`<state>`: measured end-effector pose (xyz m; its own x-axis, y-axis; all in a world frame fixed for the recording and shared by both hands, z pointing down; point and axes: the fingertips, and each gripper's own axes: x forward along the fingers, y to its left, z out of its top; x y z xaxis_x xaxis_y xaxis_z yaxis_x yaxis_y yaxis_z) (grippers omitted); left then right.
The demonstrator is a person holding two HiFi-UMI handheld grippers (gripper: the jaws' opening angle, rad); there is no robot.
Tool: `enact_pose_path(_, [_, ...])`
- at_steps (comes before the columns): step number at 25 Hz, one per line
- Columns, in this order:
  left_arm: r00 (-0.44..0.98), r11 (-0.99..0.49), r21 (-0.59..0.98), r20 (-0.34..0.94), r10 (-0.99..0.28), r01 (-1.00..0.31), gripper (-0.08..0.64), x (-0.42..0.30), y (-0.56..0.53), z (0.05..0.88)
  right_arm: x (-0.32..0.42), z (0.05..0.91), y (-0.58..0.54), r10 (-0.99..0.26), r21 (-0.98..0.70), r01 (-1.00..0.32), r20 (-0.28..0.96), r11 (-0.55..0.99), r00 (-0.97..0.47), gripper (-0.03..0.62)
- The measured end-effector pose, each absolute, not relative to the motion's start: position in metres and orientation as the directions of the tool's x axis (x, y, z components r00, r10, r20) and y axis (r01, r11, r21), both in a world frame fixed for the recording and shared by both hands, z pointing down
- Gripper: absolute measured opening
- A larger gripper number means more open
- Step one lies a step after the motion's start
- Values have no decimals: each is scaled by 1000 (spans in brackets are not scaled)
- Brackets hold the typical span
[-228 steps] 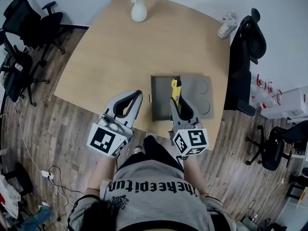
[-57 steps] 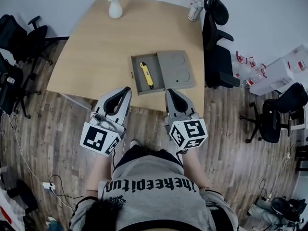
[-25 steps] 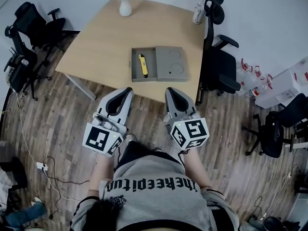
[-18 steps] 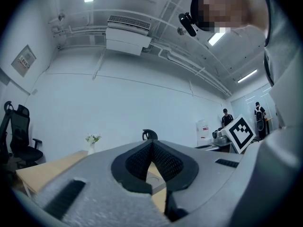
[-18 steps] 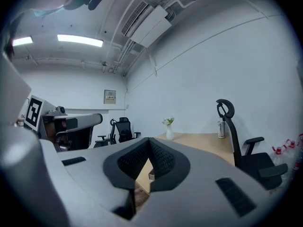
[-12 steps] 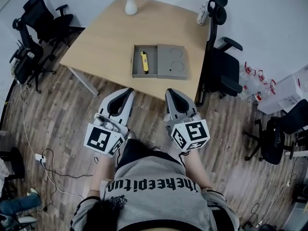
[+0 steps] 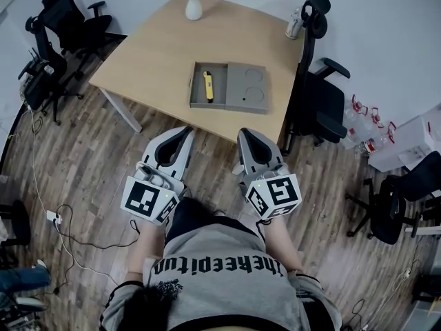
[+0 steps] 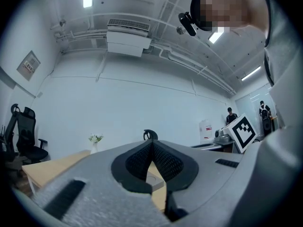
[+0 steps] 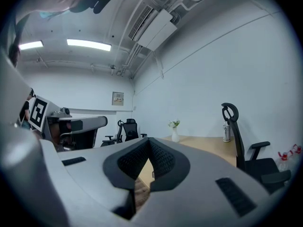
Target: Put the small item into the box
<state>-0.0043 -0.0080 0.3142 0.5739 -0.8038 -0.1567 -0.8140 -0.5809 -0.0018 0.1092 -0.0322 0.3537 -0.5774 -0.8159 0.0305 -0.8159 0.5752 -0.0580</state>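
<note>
The grey box (image 7: 219, 92) lies open on the wooden table (image 7: 158, 47), with its lid (image 7: 249, 89) flat to the right. A small yellow item (image 7: 207, 87) rests inside the box's left compartment. My left gripper (image 7: 185, 131) and right gripper (image 7: 244, 133) hang over the wood floor, short of the table's near edge and close to the person's body. Both are shut with nothing between the jaws. In the left gripper view the left gripper (image 8: 151, 143) has its pads meeting at the tip, and the right gripper (image 9: 149, 141) looks the same in the right gripper view.
A white vase with flowers (image 7: 193, 5) stands at the table's far edge, a bottle (image 7: 295, 25) at its far right corner. A black office chair (image 7: 320, 98) stands right of the table, more chairs (image 7: 58, 26) at the left. Cables (image 7: 62, 219) trail on the floor.
The view has backed away from the table, so the table and box sit farther off. Both grippers stay shut and empty near the body. The yellow item lies in the box.
</note>
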Motion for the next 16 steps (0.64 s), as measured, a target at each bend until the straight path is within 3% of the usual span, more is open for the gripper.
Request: enact_pose_path(16, [568,-572,-21,-154,-808,-820,17,8,4,310,116,348,-22,-801,-47,-801,10,597,-598,6])
